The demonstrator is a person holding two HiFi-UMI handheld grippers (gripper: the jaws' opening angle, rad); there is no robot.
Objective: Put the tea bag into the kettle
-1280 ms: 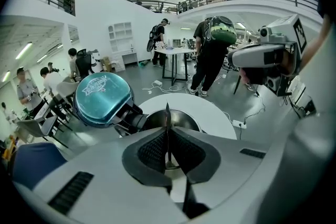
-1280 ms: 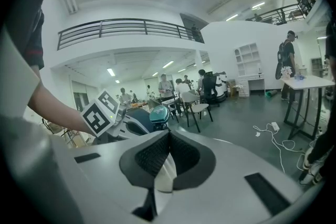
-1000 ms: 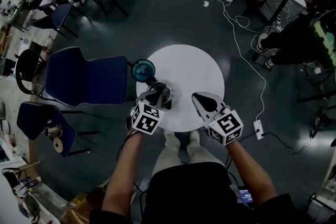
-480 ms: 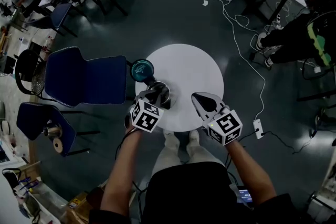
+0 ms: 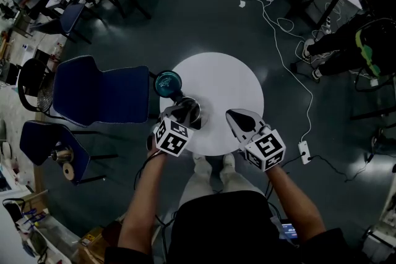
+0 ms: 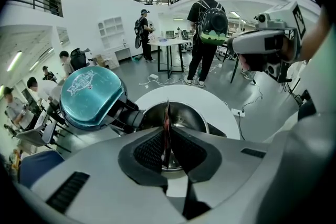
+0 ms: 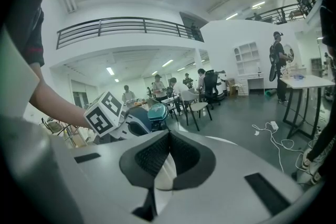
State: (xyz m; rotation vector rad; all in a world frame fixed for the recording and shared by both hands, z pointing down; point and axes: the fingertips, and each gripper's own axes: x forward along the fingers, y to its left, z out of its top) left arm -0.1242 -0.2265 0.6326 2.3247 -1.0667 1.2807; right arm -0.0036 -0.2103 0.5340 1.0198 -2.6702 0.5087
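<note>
A steel kettle (image 5: pixel 189 110) stands at the left edge of the round white table (image 5: pixel 219 80), its teal lid (image 5: pixel 168 82) flipped open toward the far side. My left gripper (image 5: pixel 184 109) hovers right over the kettle's mouth. In the left gripper view its jaws are shut on a thin dark red tea bag (image 6: pixel 167 124), seen edge-on above the shiny opening of the kettle (image 6: pixel 181 115), with the teal lid (image 6: pixel 90 96) to the left. My right gripper (image 5: pixel 230 114) is shut and holds nothing, above the table's near right part.
Blue chairs (image 5: pixel 102 91) stand close to the table's left side. A white cable and power strip (image 5: pixel 304 149) lie on the floor to the right. A person with a backpack (image 6: pixel 207 26) stands by a far table; others sit at desks.
</note>
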